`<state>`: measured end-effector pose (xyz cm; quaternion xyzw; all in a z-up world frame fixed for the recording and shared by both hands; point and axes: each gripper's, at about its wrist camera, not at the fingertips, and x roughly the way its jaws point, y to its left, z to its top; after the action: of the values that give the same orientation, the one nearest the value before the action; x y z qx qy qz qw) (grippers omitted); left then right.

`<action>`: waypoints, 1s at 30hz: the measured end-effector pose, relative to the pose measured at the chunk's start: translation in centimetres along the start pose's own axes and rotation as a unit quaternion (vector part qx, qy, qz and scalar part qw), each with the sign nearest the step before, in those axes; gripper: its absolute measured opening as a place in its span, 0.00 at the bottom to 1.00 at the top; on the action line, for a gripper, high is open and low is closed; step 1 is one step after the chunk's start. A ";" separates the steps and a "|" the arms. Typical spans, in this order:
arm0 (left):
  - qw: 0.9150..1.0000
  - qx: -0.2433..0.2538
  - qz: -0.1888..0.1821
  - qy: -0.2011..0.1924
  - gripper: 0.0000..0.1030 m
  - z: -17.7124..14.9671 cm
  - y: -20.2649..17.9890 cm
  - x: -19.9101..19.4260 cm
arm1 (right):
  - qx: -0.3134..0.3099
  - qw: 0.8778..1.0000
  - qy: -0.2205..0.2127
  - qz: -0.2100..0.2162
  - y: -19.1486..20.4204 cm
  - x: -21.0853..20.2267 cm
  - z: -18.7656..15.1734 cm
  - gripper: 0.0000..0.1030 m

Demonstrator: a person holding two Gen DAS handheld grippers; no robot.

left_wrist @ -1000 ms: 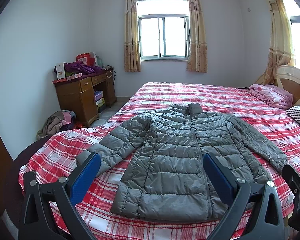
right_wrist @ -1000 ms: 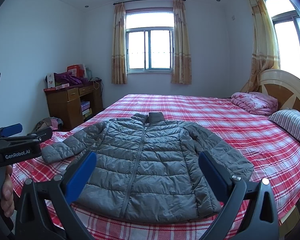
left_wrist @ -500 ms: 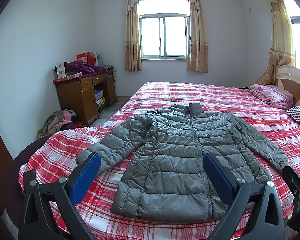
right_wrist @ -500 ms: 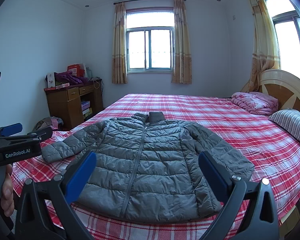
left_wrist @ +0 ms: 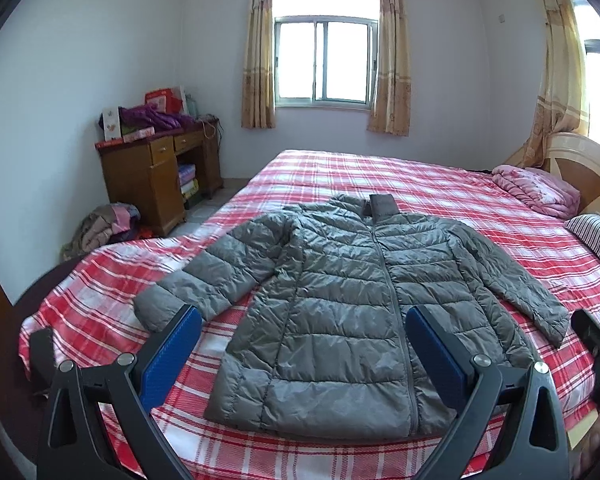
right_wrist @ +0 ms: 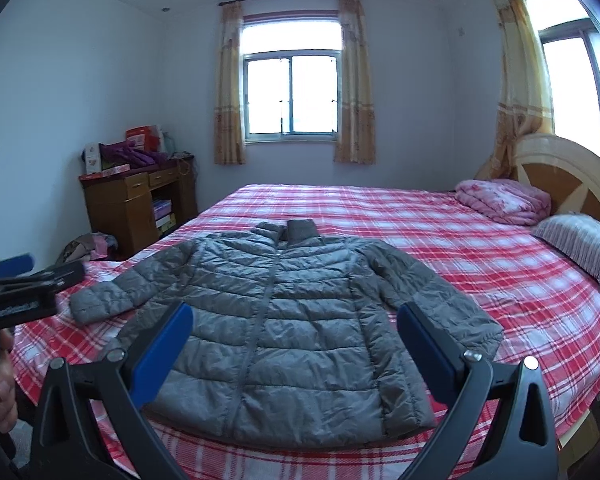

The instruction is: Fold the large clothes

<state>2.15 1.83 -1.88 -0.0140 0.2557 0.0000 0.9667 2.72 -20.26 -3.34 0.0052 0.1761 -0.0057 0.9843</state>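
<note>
Both the left gripper and the right gripper have their blue-padded fingers spread wide, holding nothing, hovering off the near edge. The puffy grey quilted jacket lies flat on the red plaid bed, zipped, collar pointing toward the window, sleeves angled out sideways.

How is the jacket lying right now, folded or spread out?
Spread out. The jacket lies flat on the bed, front up, both sleeves out to the sides, no fold made.
</note>
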 end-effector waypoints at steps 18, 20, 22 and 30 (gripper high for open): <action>0.993 0.019 0.080 0.088 0.99 -1.7 2.6 18.9 | 0.213 0.948 0.147 -0.186 -22.7 12.8 -7.1 1.00; 0.990 0.022 0.093 0.103 0.99 -2.2 2.6 21.3 | 0.238 0.938 0.161 -0.193 -24.8 14.1 -7.8 1.00; 0.988 0.022 0.100 0.117 0.99 -2.6 2.7 23.1 | 0.248 0.932 0.173 -0.202 -26.2 15.4 -8.3 1.00; 0.977 0.024 0.143 0.154 0.99 -5.3 4.6 27.4 | 0.232 0.934 0.190 -0.193 -28.1 18.6 -8.8 0.50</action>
<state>23.32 6.04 -20.10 0.0457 0.4008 0.1300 0.9057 16.77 -48.42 -18.27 0.2008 0.3516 -0.2352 0.8836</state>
